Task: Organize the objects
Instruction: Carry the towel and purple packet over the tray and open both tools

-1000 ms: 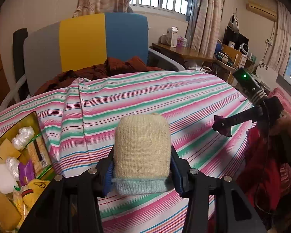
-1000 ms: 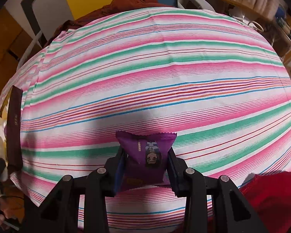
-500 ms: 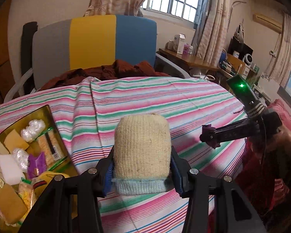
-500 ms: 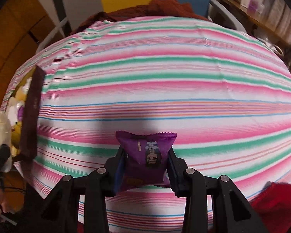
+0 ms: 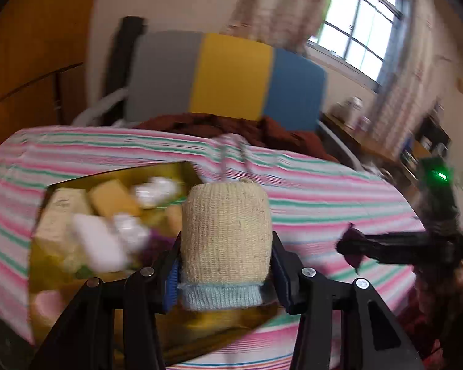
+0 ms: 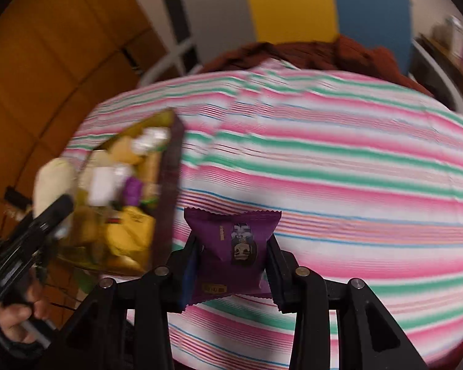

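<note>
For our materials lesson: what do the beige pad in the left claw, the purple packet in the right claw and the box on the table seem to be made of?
Beige pad: coarse woven plant fibre, matt, with a pale blue knitted band; probably loofah or sisal.
Purple packet: thin printed plastic film, slightly glossy, with zigzag-cut sealed edges.
Box: gold, shiny lining, dark outside; likely foil-faced card, though blur leaves it open.
</note>
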`<state>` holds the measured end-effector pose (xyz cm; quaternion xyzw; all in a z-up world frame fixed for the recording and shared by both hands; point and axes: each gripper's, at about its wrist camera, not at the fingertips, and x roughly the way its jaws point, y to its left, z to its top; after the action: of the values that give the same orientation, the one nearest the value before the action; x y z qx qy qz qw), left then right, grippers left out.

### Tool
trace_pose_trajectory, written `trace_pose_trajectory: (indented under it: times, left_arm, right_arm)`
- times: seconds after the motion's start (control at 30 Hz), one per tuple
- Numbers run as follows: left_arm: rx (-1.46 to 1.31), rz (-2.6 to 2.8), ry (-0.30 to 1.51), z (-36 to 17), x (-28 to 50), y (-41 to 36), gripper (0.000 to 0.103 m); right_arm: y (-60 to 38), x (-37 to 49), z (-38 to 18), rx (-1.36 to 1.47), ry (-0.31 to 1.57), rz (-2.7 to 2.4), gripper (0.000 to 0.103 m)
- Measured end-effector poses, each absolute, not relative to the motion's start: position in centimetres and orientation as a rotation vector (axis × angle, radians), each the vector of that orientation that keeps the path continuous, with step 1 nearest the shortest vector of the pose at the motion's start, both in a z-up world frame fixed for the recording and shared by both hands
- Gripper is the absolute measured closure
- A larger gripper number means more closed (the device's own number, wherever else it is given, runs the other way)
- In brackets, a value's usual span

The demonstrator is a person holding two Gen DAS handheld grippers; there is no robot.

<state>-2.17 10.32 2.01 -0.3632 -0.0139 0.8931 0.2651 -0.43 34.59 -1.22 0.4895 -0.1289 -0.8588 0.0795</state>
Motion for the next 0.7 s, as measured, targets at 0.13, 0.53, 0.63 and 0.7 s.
trace_pose_trajectory:
  times: [0.13,0.53,0.63,0.7]
  left_arm:
    - [-1.011,2.495,-0.115,2.0,-4.0,6.5,0.054]
    - [-1.088,2.525,-0.269,0.9,-7.6,3.4,0.053]
    - [-1.113,2.491,-0.310,0.2,-8.6,3.6,0.050]
    - [-1.114,2.496,-0.312,0.1,-8.6,3.5,0.047]
  right_arm:
    - [30.3,-1.5,-0.3,1.406,-0.343,-2.505,0.063]
    - [22.1,-8.3,-0.2,1.360,-0.263,-2.395,0.056]
    - [21.3,-9.6,-0.8,1.384,-0.277,-2.399,0.045]
    - [21.3,-9.7,-1.4,1.394,-0.278,-2.392,0.045]
